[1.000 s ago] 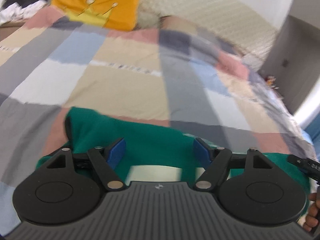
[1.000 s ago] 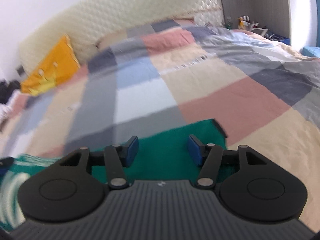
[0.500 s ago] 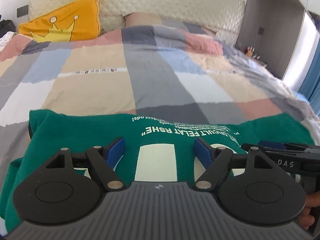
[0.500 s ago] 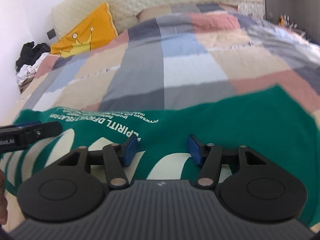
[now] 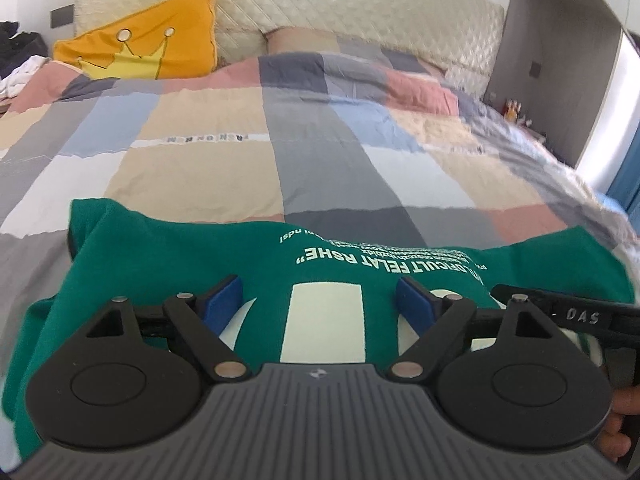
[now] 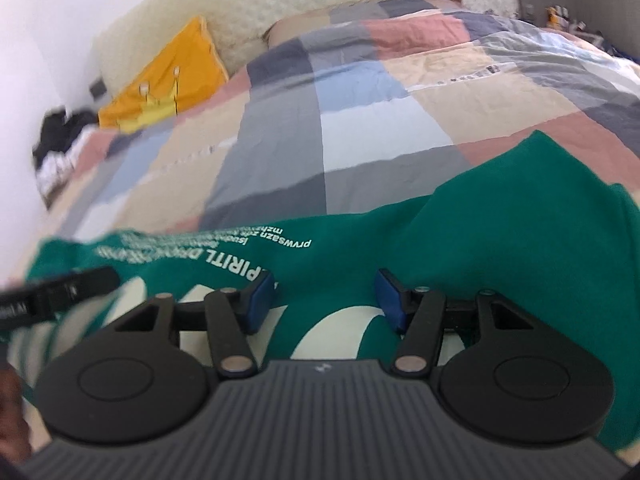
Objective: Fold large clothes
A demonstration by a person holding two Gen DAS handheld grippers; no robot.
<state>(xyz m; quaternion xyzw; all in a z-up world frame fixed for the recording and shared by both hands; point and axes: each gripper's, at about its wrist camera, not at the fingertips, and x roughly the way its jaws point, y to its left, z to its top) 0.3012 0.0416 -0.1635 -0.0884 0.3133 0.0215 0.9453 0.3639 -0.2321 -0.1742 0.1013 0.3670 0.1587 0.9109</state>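
A large green T-shirt with white print lies spread on the patchwork quilt at the near end of the bed. My left gripper hovers over its left half. The jaws are opening, and the blue pads stand apart over the cloth without pinching it. My right gripper is over the shirt's right half, jaws apart, nothing clamped. Each gripper's black finger shows at the edge of the other's view: the right gripper and the left gripper.
A yellow crown cushion leans on the quilted cream headboard. Dark and white clothes are piled at the far left. A grey cabinet and small bottles stand beside the bed on the right.
Both views have levelled and swung over the shirt's printed middle. The shirt now lies wider across the quilt. The left jaws stand a little wider, and each gripper has come into the other's view.
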